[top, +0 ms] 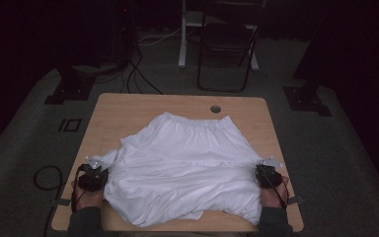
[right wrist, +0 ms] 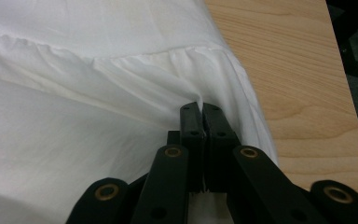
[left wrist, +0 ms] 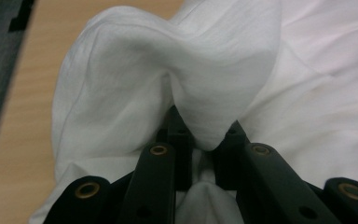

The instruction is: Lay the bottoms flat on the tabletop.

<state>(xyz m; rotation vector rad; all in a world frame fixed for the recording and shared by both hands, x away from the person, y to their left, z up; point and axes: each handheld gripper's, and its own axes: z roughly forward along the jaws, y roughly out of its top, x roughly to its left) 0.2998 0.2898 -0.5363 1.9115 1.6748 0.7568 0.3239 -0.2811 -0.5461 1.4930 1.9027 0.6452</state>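
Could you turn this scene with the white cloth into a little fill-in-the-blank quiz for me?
1. The garment spread on the table is ____ in colour.
2. The right gripper has its jaws ____ on the garment's edge.
3. Beyond the table's far edge stands a folding ____.
4. The left gripper has a ____ of fabric between its jaws.

Missing words: white; shut; chair; fold

A plain white cloth garment (top: 182, 168) lies on a light wooden tabletop (top: 123, 111); the floor (top: 24, 143) is grey carpet.
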